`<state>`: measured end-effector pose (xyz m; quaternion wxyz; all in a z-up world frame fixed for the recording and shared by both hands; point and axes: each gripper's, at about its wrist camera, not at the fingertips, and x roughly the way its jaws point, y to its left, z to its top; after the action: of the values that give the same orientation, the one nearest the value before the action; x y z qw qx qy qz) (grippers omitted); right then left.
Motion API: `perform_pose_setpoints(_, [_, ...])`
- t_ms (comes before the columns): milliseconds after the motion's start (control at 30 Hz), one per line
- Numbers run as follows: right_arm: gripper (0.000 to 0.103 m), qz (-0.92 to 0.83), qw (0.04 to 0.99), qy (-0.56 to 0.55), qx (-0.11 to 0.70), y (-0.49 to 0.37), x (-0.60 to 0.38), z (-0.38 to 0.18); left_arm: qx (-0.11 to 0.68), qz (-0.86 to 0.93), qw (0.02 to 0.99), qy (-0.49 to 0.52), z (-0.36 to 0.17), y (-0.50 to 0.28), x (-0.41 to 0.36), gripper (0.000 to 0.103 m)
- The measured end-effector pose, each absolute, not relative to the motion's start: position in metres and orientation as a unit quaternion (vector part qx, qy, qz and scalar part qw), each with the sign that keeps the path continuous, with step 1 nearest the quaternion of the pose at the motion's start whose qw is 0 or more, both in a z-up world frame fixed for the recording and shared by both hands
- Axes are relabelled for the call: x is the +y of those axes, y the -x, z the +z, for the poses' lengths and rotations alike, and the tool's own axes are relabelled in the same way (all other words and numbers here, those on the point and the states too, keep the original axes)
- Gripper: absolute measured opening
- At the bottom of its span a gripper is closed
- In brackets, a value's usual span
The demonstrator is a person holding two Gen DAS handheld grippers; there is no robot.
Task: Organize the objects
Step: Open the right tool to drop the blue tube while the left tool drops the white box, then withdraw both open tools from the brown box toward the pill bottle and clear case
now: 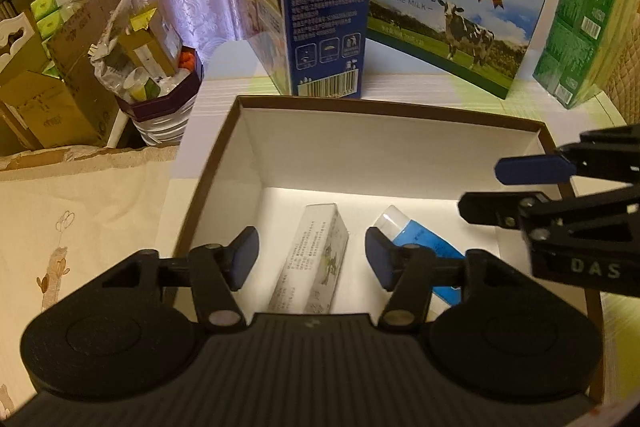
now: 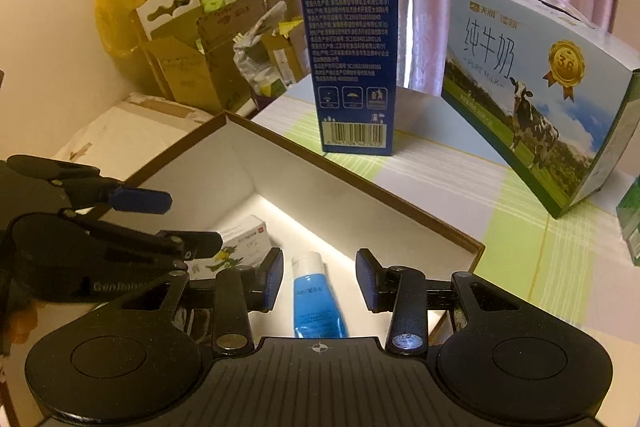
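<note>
I am holding my left gripper (image 1: pixel 312 259) and right gripper (image 2: pixel 319 279) released and empty over the brown-rimmed box (image 1: pixel 400 147) on the worktop (image 2: pixel 460 187), where the blue tube (image 2: pixel 316 307) and slim carton (image 1: pixel 312 263) are lying side by side.

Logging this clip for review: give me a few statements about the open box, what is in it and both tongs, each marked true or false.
1. The blue tube lies inside the open box. True.
2. The left tongs are clamped on the slim carton. False: they are open above it.
3. The right tongs are open and empty. True.
4. The box is covered by a lid. False: it is open at the top.
5. The pure milk carton sits inside the box. False: it stands on the table behind it.
</note>
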<state>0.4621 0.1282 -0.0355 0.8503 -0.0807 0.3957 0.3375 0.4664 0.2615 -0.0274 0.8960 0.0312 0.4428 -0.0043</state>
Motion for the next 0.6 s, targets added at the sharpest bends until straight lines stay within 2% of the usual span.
perform_pose_setpoints(100, [0.043, 0.342, 0.850, 0.074, 0.393, -0.453, 0.124, -0.031, 0.443, -0.004, 0.896, -0.028, -0.023, -0.458, 0.265, 0.067])
perform_pose_setpoints(267, [0.050, 0.352, 0.849, 0.064, 0.390, -0.439, 0.118, -0.024, 0.445, -0.005, 0.895, -0.020, -0.015, -0.441, 0.268, 0.073])
perform_pose_setpoints(500, [0.052, 0.363, 0.846, 0.054, 0.387, -0.417, 0.110, -0.013, 0.434, 0.002, 0.901, -0.005, 0.003, -0.418, 0.270, 0.083])
perform_pose_setpoints(600, [0.053, 0.366, 0.846, 0.049, 0.386, -0.408, 0.106, -0.009, 0.433, 0.004, 0.902, 0.001, 0.009, -0.409, 0.269, 0.083])
